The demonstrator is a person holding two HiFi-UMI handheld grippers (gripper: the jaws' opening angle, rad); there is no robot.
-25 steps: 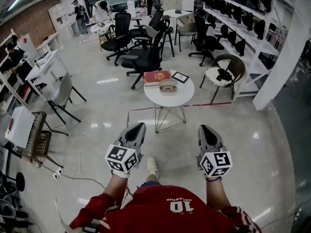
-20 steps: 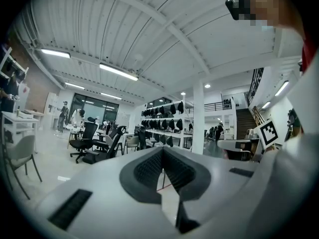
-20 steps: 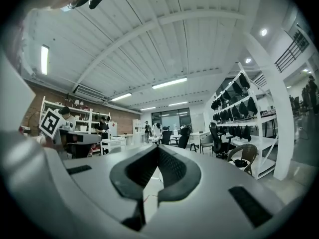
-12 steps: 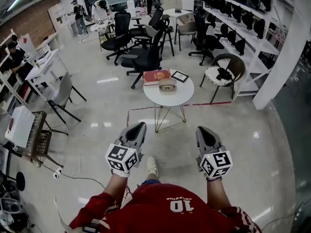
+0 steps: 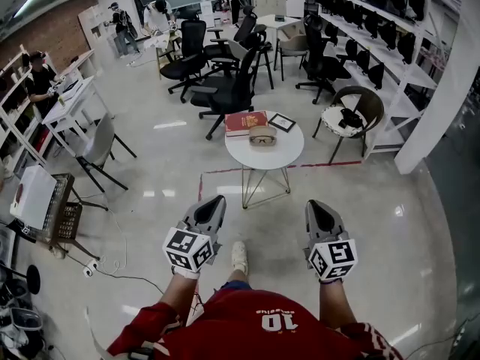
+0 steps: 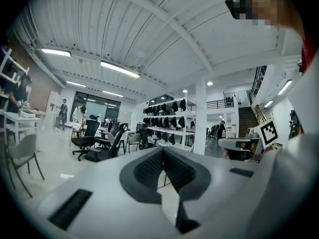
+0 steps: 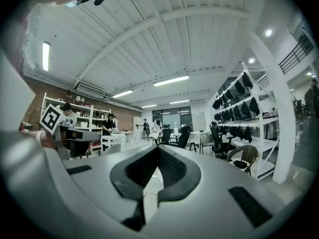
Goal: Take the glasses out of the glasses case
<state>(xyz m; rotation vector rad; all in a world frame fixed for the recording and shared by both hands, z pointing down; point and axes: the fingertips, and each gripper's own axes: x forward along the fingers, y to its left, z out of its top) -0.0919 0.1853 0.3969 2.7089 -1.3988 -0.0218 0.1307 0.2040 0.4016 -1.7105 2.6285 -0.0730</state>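
Only the head view shows the glasses case [image 5: 261, 136] on the table [image 5: 286, 153]. Each gripper view shows closed, empty jaws on the left gripper [image 6: 162, 151] and right gripper [image 7: 158, 148].

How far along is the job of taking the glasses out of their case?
Done: nothing yet; the glasses case lies untouched on the round white table. In hand: nothing; the left gripper and right gripper are shut, empty, well short of the table. Left: approach, then take the glasses out.

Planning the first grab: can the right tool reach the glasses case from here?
Probably not yet: the right tool hangs well short of the glasses case on the round table, though nothing blocks the way.
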